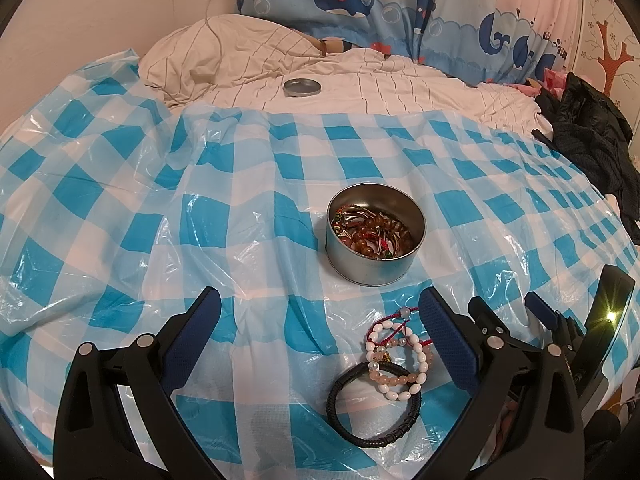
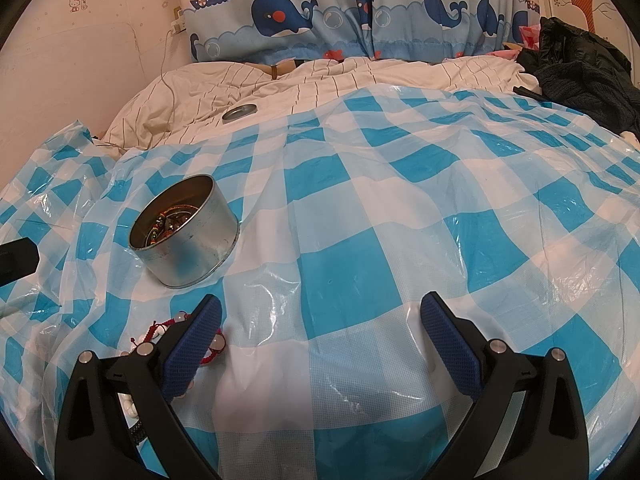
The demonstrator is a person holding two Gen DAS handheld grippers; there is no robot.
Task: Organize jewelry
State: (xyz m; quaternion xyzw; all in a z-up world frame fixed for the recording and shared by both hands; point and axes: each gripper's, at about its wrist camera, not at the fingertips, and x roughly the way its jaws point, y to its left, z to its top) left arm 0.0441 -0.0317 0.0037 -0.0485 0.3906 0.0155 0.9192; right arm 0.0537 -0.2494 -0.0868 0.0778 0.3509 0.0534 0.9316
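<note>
Hovering low over the bed, the left tool (image 1: pixel 320 336) is held wide and empty, with the loose bracelets (image 1: pixel 394 360) lying between its pads toward 4 o'clock, well placed for a pick. The round tin (image 1: pixel 375 236), already part-filled with beads, stands at 12 o'clock just beyond them, its lid (image 1: pixel 301 87) set well apart on the striped quilt. The right tool (image 2: pixel 320 332) is likewise spread wide over bare checkered plastic sheet (image 2: pixel 400 208), nothing gripped. The crinkled sheet and the tangled red cord may snag a lift.
</note>
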